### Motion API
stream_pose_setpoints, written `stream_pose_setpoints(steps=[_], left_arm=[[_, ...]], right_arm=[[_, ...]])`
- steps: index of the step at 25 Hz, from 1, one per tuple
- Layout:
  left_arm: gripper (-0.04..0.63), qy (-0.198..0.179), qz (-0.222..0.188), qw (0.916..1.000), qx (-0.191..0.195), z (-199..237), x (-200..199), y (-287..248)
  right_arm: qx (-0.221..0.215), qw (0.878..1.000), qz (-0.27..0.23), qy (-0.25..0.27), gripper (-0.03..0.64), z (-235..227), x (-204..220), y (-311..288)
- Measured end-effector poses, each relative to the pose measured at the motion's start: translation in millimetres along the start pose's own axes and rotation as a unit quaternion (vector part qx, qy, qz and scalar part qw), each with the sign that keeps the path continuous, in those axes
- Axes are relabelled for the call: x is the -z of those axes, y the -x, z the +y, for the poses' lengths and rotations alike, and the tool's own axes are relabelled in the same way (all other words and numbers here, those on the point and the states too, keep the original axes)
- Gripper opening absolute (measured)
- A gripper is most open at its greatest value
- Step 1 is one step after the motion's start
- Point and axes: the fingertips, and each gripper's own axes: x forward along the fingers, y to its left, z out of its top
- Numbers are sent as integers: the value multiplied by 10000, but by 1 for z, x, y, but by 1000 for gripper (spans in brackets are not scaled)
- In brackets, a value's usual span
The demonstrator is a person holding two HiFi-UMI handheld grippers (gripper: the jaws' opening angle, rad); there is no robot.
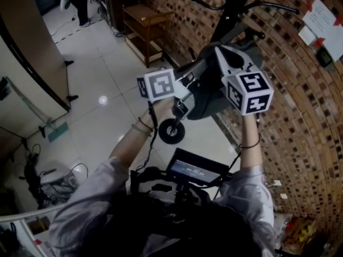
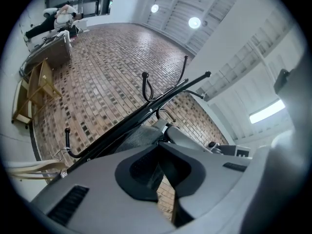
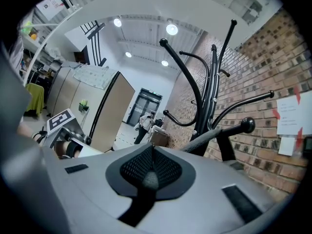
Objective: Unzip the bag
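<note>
The likeliest trouble here is the bag (image 1: pixel 206 98) swinging or sliding off its hook, because it is hanging loose on the coat rack (image 3: pixel 209 82) with no worktop under it to brace against. A hard pull along the zip could also be dragging the whole rack over. The right tool (image 3: pixel 150 152) is squeezing its 2 jaws onto a small grey tab (image 3: pixel 150 179), probably the zip pull. That thin hold could slip out if the pull goes at an angle.

The left tool (image 2: pixel 158 144) is pressing its tips together, and I am seeing nothing caught between them. The bag's dark fabric is lying just past its tips, at about 10 o'clock. In the head view the bag is hanging at 3 o'clock from the left tool, touching the right tool.
</note>
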Motion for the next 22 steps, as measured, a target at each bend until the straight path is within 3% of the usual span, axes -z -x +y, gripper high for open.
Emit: stream_pose_setpoints(steps=[22], left_arm=[[11,98,-43,9999,-25,6,7,19]], right_arm=[[169,9979,-312,-535,11,-31,-7,20]])
